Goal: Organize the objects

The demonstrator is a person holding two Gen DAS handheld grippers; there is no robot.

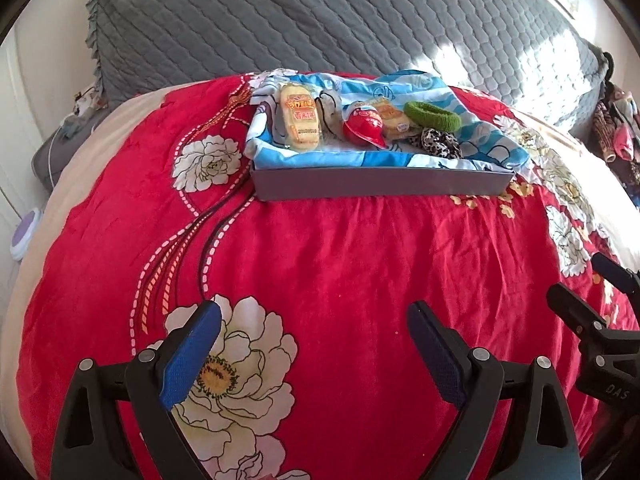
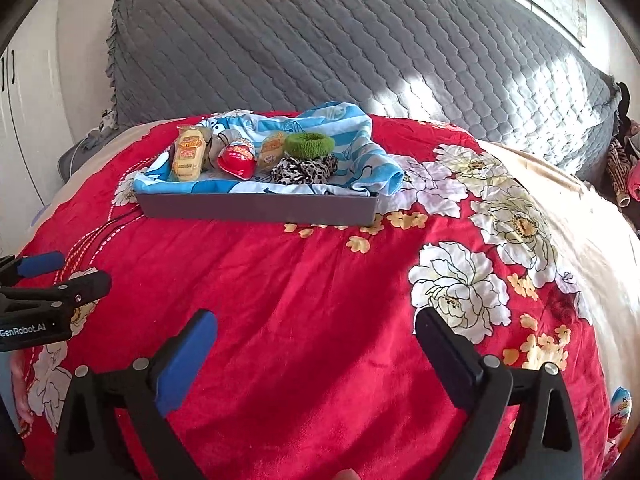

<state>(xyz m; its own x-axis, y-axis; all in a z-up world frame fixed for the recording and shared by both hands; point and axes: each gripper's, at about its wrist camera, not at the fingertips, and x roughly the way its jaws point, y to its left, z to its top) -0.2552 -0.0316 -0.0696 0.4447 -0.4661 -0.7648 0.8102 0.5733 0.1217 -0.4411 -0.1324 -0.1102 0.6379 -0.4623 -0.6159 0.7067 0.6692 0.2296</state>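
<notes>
grey box [image 1: 380,188] rectangular | green scrunchie [image 1: 432,117] fuzzy ring | blanket [image 1: 320,272] plush

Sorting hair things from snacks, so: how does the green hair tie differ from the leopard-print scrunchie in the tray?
The green hair tie is one plain colour and a smooth fuzzy ring; the leopard-print scrunchie is spotted black and cream and ruffled. The green hair tie lies farther back, the leopard-print scrunchie nearer the grey tray front wall. Both rest on the blue cloth, touching.

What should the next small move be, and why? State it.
Probably swing the right gripper toward the egg-shaped packet at the blanket's right edge: both grippers are open and empty, and everything else already sits in the grey tray.
</notes>
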